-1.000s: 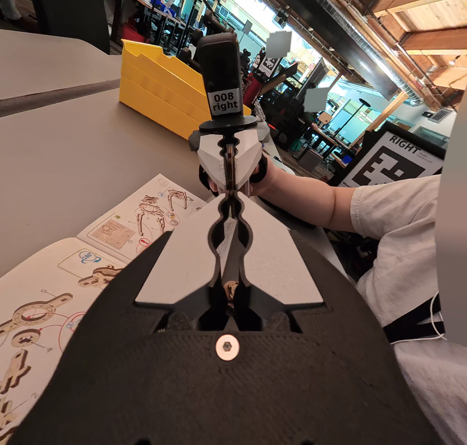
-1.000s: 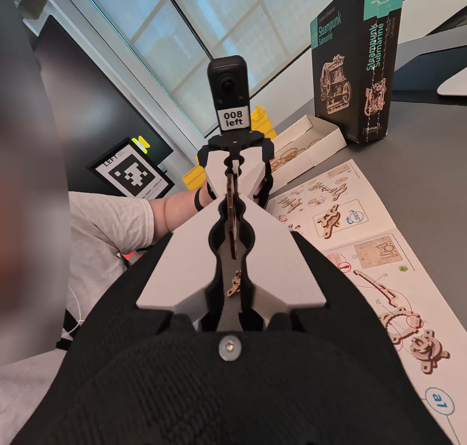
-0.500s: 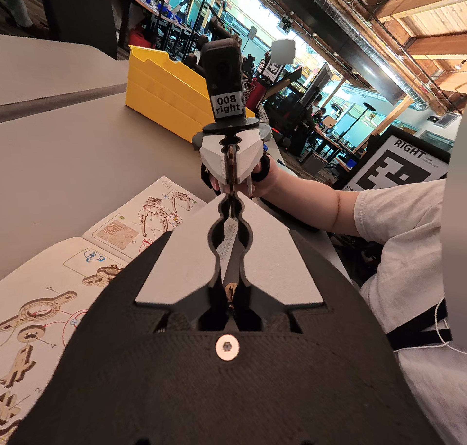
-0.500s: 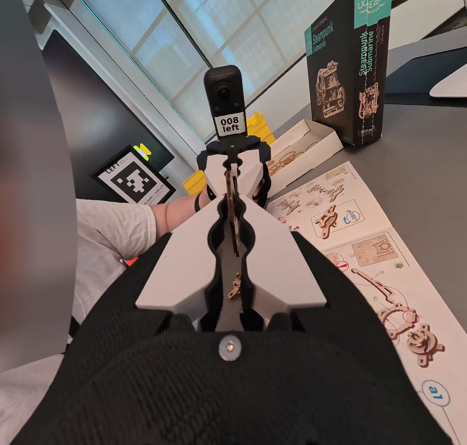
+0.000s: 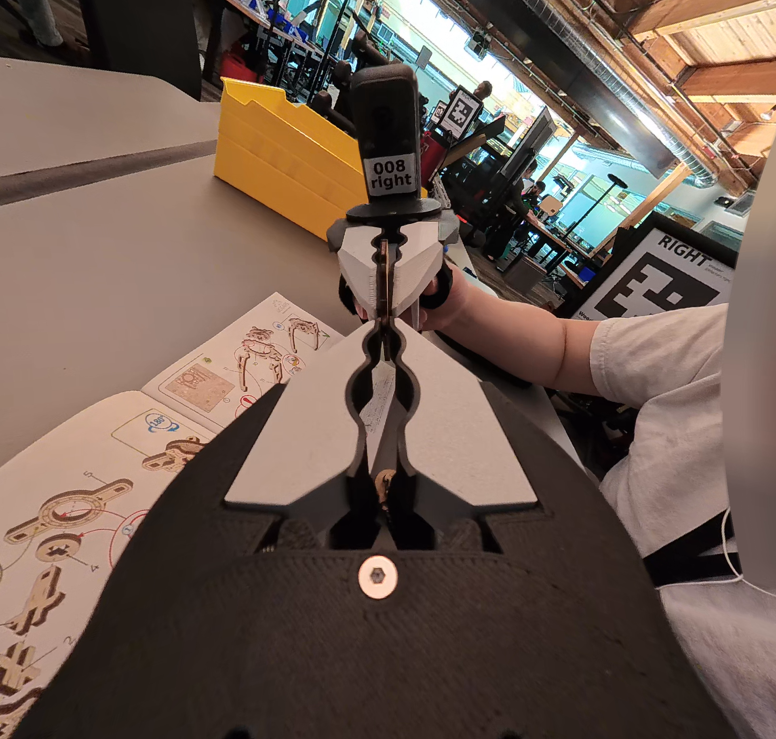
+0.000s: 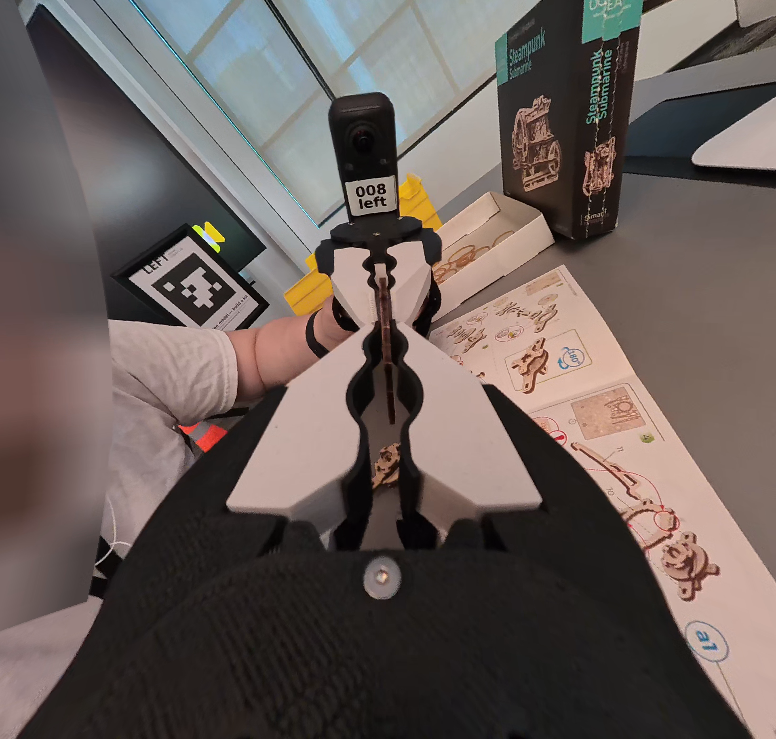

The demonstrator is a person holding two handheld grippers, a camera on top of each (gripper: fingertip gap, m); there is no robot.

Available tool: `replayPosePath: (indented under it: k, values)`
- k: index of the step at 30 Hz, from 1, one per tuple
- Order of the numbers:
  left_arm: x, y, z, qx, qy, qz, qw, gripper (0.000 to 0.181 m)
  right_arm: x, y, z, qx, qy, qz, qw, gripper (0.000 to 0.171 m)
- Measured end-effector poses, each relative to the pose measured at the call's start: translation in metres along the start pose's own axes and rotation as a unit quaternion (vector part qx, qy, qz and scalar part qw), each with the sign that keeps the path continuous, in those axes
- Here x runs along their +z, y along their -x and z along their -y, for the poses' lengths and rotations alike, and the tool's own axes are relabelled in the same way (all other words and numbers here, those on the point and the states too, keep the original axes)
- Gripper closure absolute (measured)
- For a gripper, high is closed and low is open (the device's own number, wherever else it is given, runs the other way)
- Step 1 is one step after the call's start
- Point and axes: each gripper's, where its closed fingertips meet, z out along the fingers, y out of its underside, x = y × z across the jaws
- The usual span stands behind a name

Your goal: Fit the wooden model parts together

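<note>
Both jaws are closed edge-on, tip to tip, on a thin wooden part [image 6: 385,353]: left gripper [image 5: 381,332], right gripper [image 6: 383,334]. Keep both coplanar; press straight together.

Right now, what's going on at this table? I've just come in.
A person is holding a gripper in each hand, tip to tip above the grey table. The left gripper and the right gripper are both shut on a thin wooden part held edge-on between them; whether it is one piece or two being joined, I cannot tell. An open instruction booklet lies below, with the kit box, a white tray and a yellow bin nearby.
</note>
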Motion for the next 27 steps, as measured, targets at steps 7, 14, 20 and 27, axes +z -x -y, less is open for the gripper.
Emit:
replayPosePath:
  k: [7, 14, 20, 27]
  values:
    - [0.0004, -0.0072, 0.0018, 0.001, -0.008, -0.023, 1.000, 0.181, -0.0007, 0.0070, 0.0016, 0.044, -0.012, 0.042, 0.998, 0.171]
    - [-0.0006, -0.0076, 0.0027, 0.019, -0.005, -0.014, 1.000, 0.181, 0.0004, 0.0072, 0.0033, 0.075, -0.029, 0.058, 0.995, 0.170]
    - [-0.0014, -0.0065, 0.0037, 0.042, -0.005, 0.001, 0.999, 0.180, 0.0010, 0.0061, 0.0052, 0.092, -0.041, 0.059, 0.993, 0.169]
    - [-0.0005, -0.0091, 0.0052, 0.018, -0.016, -0.017, 1.000, 0.180, 0.0005, 0.0076, 0.0060, 0.076, -0.034, 0.046, 0.995, 0.171]
